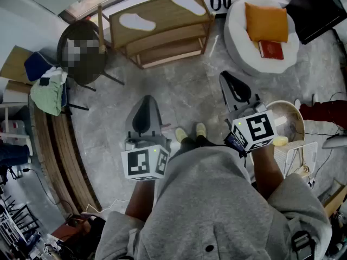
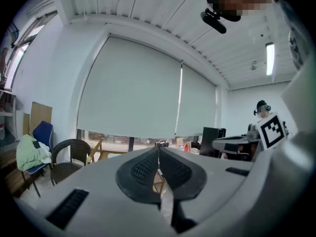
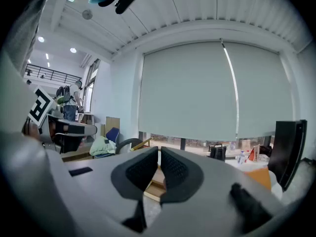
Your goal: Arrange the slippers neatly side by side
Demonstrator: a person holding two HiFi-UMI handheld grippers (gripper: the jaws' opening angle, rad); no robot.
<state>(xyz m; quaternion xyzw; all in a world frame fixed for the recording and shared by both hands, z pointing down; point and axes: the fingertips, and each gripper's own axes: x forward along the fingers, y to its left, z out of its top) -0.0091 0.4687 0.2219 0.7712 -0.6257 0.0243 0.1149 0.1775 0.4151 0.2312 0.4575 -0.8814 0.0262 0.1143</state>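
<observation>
Two white slippers lie apart on top of a low wooden shelf rack (image 1: 162,42) across the floor from me. One slipper (image 1: 137,21) is at its left, the other (image 1: 187,2) at its right end, angled differently. My left gripper (image 1: 146,101) is held over the grey floor well short of the rack, jaws shut with nothing in them. My right gripper (image 1: 225,76) is also short of the rack, shut and empty. In the left gripper view the left gripper (image 2: 158,154) has its pads together; in the right gripper view the right gripper (image 3: 159,154) shows the same.
A black wicker chair (image 1: 81,53) stands left of the rack, with a blue chair draped in green cloth (image 1: 49,91) beyond it. A white pouf (image 1: 238,37) with an orange cushion (image 1: 265,21) and a red book (image 1: 271,50) sits to the right. A round basket (image 1: 287,121) is by my right hand.
</observation>
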